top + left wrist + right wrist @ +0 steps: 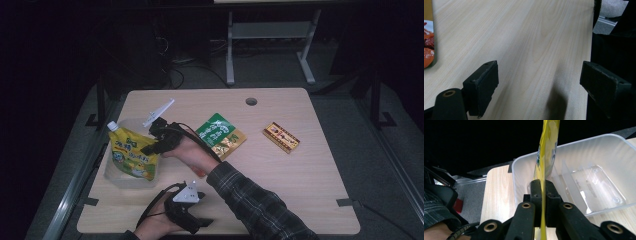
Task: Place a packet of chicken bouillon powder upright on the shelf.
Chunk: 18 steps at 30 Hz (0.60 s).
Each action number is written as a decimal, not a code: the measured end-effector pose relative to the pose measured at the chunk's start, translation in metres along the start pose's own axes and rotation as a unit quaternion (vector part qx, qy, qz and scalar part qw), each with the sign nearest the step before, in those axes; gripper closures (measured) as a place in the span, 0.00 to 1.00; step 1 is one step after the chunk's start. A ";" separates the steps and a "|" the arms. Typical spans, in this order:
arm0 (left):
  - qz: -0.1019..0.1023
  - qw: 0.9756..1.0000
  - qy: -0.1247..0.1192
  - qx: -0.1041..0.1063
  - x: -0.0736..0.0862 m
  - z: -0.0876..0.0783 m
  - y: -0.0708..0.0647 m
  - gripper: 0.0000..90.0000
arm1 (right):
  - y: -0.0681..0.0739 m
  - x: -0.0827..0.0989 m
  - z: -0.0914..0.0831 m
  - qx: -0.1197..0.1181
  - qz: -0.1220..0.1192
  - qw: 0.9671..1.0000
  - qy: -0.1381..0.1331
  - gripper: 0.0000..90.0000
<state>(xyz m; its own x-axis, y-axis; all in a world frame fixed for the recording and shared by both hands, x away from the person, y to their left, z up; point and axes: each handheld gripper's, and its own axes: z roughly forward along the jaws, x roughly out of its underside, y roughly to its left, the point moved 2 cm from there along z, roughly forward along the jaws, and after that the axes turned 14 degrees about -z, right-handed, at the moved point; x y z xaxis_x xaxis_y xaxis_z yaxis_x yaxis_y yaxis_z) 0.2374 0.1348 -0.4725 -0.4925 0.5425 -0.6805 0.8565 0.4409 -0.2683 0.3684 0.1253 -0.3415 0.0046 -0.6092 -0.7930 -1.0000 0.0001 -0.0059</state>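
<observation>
At the left of the high view, the right gripper [150,148] clamps the yellow pouch [131,156] upright, directly over the clear tub [599,157]. The pouch's long axis runs top to bottom, so down is the way in. Lower down, the left gripper [539,85] gapes empty.

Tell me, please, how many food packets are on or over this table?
3: a yellow spouted pouch held by the right tongs over the clear tub, a green packet mid-table, and a brown packet to its right.
</observation>
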 end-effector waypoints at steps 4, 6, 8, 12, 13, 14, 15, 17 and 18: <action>-0.008 1.000 -0.006 0.003 0.000 0.001 -0.001 0.16 | 0.003 -0.001 -0.001 -0.010 0.002 1.000 0.000 0.99; -0.008 1.000 -0.006 0.003 0.000 0.001 -0.001 0.16 | 0.004 0.000 -0.001 -0.013 0.002 1.000 0.000 0.97; -0.008 1.000 -0.005 0.004 0.000 0.001 -0.001 0.16 | 0.004 0.000 -0.001 -0.016 0.005 1.000 -0.002 0.96; -0.009 1.000 -0.007 0.004 0.000 0.001 -0.002 0.16 | 0.004 0.000 -0.003 -0.019 0.010 1.000 -0.006 0.90; -0.008 1.000 -0.006 0.004 0.000 0.001 -0.002 0.16 | 0.004 0.000 -0.004 -0.017 0.011 1.000 -0.008 0.89; -0.008 1.000 -0.006 0.004 0.000 0.001 -0.002 0.16 | 0.003 0.000 -0.005 -0.014 0.010 1.000 -0.010 0.89; -0.008 1.000 -0.006 0.004 0.000 0.002 -0.002 0.16 | 0.002 0.000 -0.006 -0.015 0.013 1.000 -0.013 0.89; -0.009 1.000 -0.006 0.004 0.000 0.002 -0.002 0.16 | 0.001 0.000 -0.008 -0.013 0.013 1.000 -0.013 0.92; -0.009 1.000 -0.006 0.003 0.000 0.002 -0.002 0.16 | 0.002 0.001 -0.008 -0.011 0.012 1.000 -0.010 0.94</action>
<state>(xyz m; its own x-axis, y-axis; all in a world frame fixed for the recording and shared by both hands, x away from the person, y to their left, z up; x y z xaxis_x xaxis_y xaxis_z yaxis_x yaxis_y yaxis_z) 0.2361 0.1329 -0.4734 -0.5052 0.5259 -0.6843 0.8490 0.4452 -0.2846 0.3667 0.1190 -0.3374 -0.0205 -0.5933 -0.8047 -0.9996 -0.0022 0.0271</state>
